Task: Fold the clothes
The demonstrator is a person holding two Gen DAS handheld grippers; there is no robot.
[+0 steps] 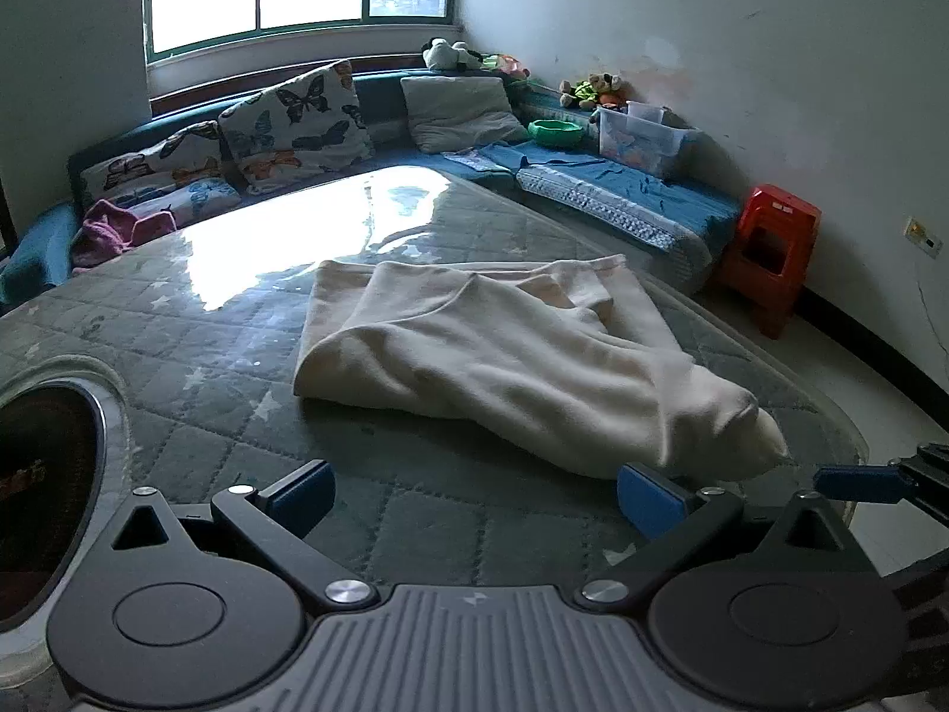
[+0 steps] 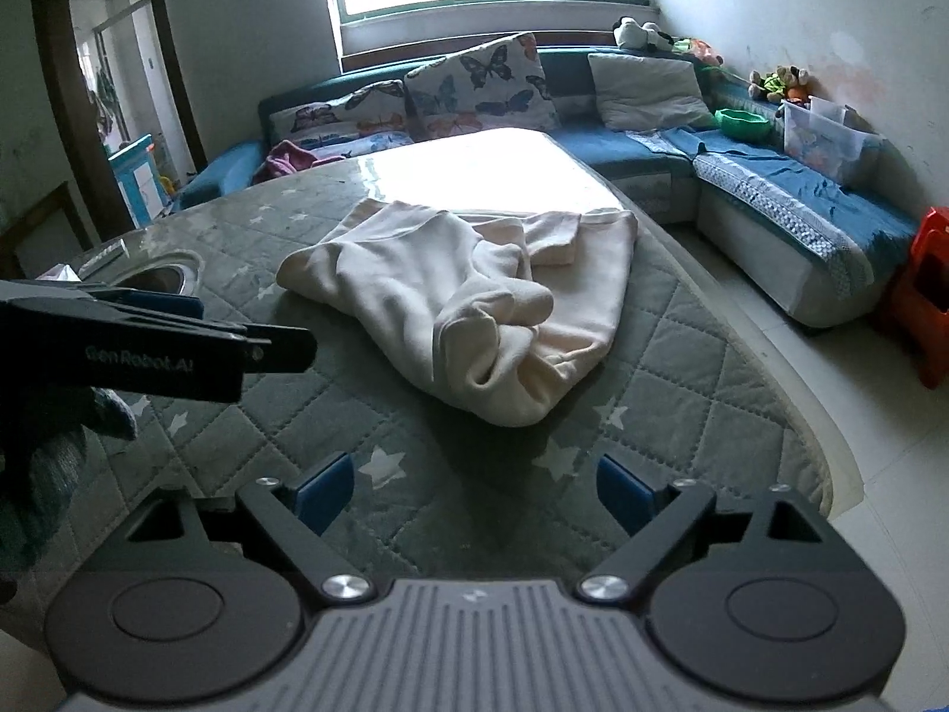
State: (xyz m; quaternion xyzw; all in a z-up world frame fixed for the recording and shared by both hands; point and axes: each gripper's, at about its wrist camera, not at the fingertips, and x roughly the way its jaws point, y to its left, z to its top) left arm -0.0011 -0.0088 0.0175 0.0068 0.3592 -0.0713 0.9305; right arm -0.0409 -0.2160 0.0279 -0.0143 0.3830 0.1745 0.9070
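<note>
bare quilted table (image 2: 682,368) rings the heaped cream garment (image 2: 474,308).

Home living room: cushioned sofa (image 2: 771,190), plush toys (image 2: 777,83)

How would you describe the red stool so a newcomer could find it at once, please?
Start at the blue sofa along the right wall. Just past its near end, the stool stands on the floor against that wall. It is the room's only bright red plastic piece.
</note>
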